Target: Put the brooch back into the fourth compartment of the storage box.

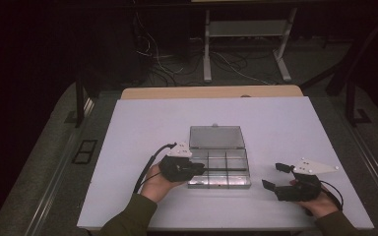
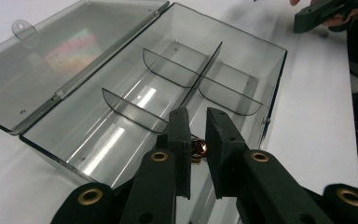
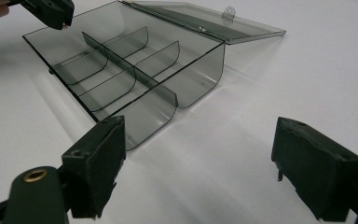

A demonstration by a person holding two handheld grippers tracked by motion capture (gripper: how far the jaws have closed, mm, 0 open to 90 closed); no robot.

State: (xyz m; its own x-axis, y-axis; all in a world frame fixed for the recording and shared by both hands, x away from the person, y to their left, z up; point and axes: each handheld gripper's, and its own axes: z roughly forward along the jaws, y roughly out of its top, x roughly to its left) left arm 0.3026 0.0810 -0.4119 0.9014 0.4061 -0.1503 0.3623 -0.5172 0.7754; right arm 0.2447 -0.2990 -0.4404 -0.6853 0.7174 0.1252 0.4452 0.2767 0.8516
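A clear grey compartment box lies open on the white table, its lid folded flat behind it. Thin dividers split the box into several bare compartments. My left gripper hovers over the box's left end. In the left gripper view, my left gripper is shut on a small copper-coloured piece, held above a compartment near the box wall. My right gripper rests to the right of the box. In the right gripper view, my right gripper stands open, with nothing but bare table between its jaws.
The white table top has free room on all sides of the box. A wooden edge runs along its far side. Beyond it, cables and a metal stand sit on the dark floor.
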